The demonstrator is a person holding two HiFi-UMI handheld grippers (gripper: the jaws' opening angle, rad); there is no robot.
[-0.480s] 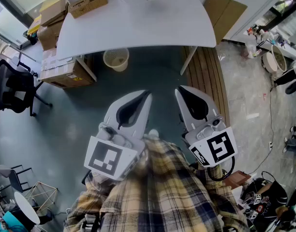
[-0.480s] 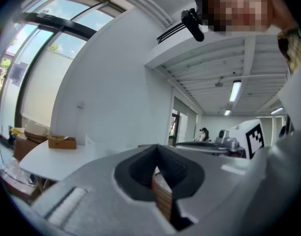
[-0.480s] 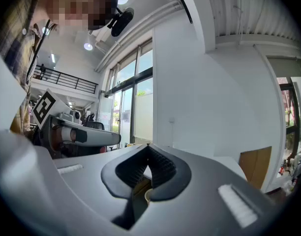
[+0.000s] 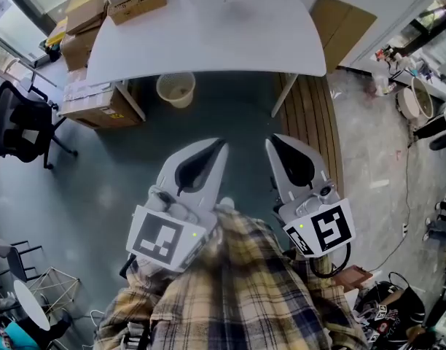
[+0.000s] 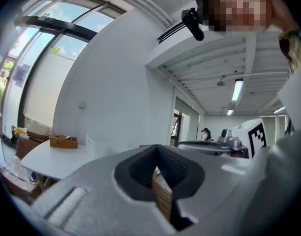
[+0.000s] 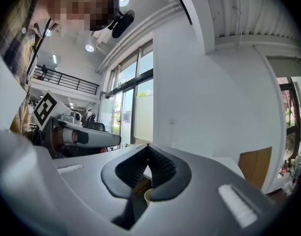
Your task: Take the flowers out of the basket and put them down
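No flowers and no basket show in any view. Both grippers are held close to the person's plaid shirt [image 4: 230, 290], above the grey floor and short of the white table [image 4: 208, 42]. My left gripper [image 4: 222, 144] points toward the table with its tips together and nothing between them. My right gripper [image 4: 270, 141] lies beside it, also shut and empty. In the left gripper view the left gripper [image 5: 157, 151] meets at its tip. The right gripper view shows the right gripper [image 6: 148, 148] likewise closed.
A small cardboard box [image 4: 135, 4] sits on the table's far left. Under the table stands a round bin [image 4: 175, 90], with stacked cardboard boxes [image 4: 92, 100] to its left. An office chair [image 4: 19, 133] is at the left, wooden slats [image 4: 307, 115] at the right.
The head view has shifted slightly. Both grippers stay shut and in nearly the same place.
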